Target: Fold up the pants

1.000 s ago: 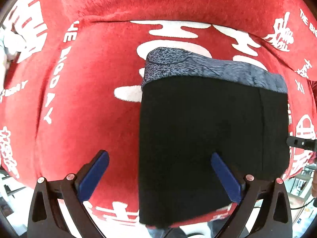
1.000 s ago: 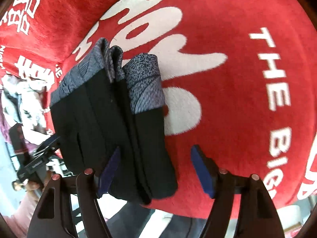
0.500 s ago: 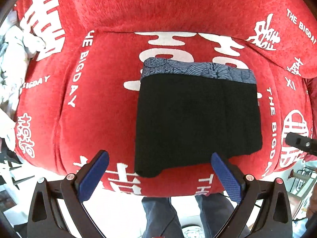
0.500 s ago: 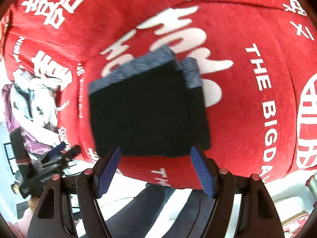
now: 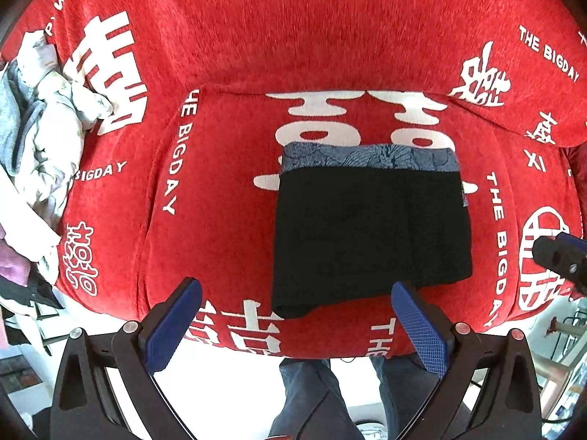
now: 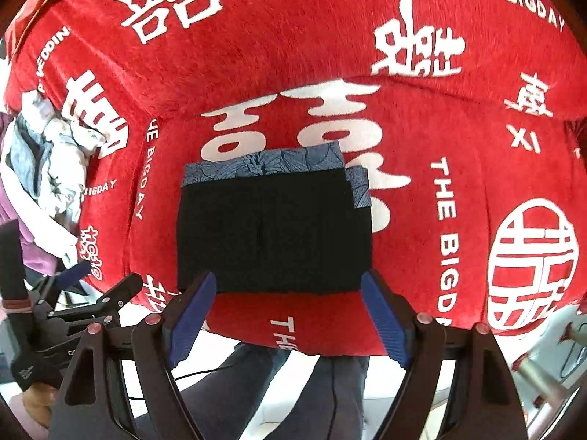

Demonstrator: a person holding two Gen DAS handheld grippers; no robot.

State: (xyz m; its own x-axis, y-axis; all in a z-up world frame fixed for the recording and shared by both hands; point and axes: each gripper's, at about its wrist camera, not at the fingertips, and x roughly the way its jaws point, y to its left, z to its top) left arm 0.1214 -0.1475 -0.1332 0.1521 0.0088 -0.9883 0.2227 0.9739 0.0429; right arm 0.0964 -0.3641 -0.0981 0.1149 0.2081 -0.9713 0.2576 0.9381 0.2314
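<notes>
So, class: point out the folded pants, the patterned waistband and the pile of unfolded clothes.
folded pants [image 5: 370, 234], left wrist view, middle of the black panel.
patterned waistband [image 5: 367, 156], left wrist view, middle of the grey-blue strip.
pile of unfolded clothes [image 5: 47, 139], left wrist view, white crumpled garment.

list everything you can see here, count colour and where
folded black pants with grey-blue patterned waistband: one, lying on the seat cushion, nothing gripping them
red plush sofa cover with white lettering: one, over seat and backrest
pile of crumpled pale and grey clothes: one heap, at the sofa's left end
person's legs in dark trousers: two, below the seat's front edge
left hand-held gripper: blue pads, open, empty
right hand-held gripper: blue pads, opening, empty
</notes>
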